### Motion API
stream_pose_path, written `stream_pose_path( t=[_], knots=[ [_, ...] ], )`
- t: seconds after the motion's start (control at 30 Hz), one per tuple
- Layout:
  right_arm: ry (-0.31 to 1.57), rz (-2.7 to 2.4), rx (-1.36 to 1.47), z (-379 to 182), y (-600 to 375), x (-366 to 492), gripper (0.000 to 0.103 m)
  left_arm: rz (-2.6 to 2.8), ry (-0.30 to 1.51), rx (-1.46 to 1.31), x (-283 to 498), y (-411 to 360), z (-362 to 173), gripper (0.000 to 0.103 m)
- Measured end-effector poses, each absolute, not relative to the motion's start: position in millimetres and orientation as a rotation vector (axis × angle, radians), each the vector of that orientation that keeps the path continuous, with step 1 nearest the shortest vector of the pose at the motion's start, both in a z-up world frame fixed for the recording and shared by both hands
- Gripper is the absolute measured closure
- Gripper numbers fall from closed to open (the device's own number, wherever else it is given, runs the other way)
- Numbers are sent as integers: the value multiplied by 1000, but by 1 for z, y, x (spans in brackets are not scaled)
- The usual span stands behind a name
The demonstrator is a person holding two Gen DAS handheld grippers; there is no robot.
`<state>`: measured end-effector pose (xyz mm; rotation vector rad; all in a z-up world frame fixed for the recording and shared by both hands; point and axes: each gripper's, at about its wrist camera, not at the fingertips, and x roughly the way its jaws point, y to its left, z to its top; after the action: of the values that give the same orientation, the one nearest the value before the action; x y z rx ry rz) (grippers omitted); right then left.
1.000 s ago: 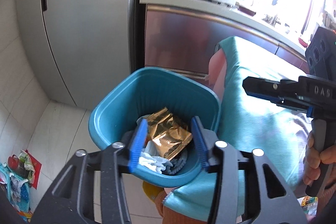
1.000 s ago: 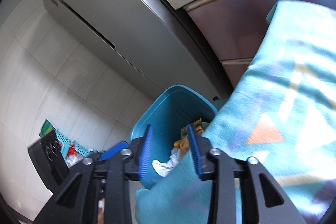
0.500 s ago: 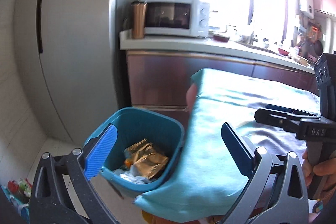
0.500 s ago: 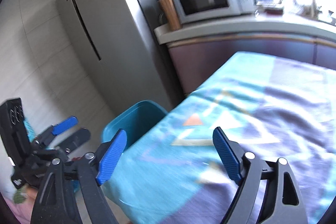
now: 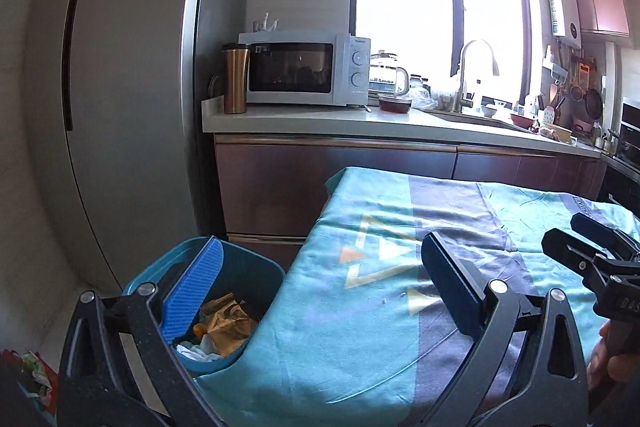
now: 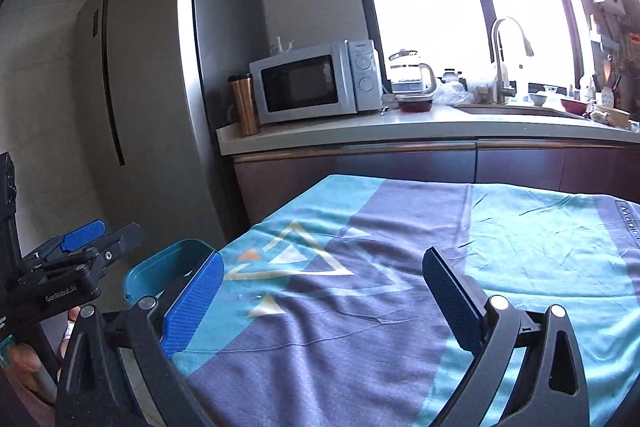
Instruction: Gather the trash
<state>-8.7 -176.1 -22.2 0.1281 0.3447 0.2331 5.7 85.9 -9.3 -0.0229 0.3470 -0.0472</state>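
Two views, taken one after the other. From the left wrist, the left gripper (image 5: 320,291) has its jaws spread wide with nothing between them, hanging over the near left corner of a worktop (image 5: 500,211) draped in a teal and grey cloth. Just off that corner stands a teal bin (image 5: 260,279), and this view looks into it: a crumpled gold wrapper (image 5: 224,323) lies on white tissue (image 5: 196,347) inside. At the right edge the right gripper (image 5: 592,247) shows side-on, with a hand (image 5: 608,359) on its handle. From the right wrist, the right gripper (image 6: 322,291) hangs above the cloth nearer the worktop's (image 6: 520,235) front edge, its jaws opening, nothing between them. Here only the bin's (image 6: 160,271) rim peeks past the left corner; its contents are hidden. The left gripper (image 6: 92,239) appears at the far left, seen from the side. Both views show the microwave (image 5: 296,71) and copper tumbler (image 5: 235,79) on the kitchen counter behind, beside the tall fridge (image 5: 132,99).
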Motion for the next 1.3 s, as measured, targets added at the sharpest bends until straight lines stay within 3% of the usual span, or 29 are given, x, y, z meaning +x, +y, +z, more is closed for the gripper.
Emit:
stream_pose_path(
  t=[0.4, 1.3],
  knots=[
    [266, 133, 124, -19, -198, -38, 7, -55, 252, -7, -13, 50, -2, 5],
    [245, 89, 101, -15, -205, -46, 7, -34, 228, 16, -13, 45, -1, 5]
  ],
)
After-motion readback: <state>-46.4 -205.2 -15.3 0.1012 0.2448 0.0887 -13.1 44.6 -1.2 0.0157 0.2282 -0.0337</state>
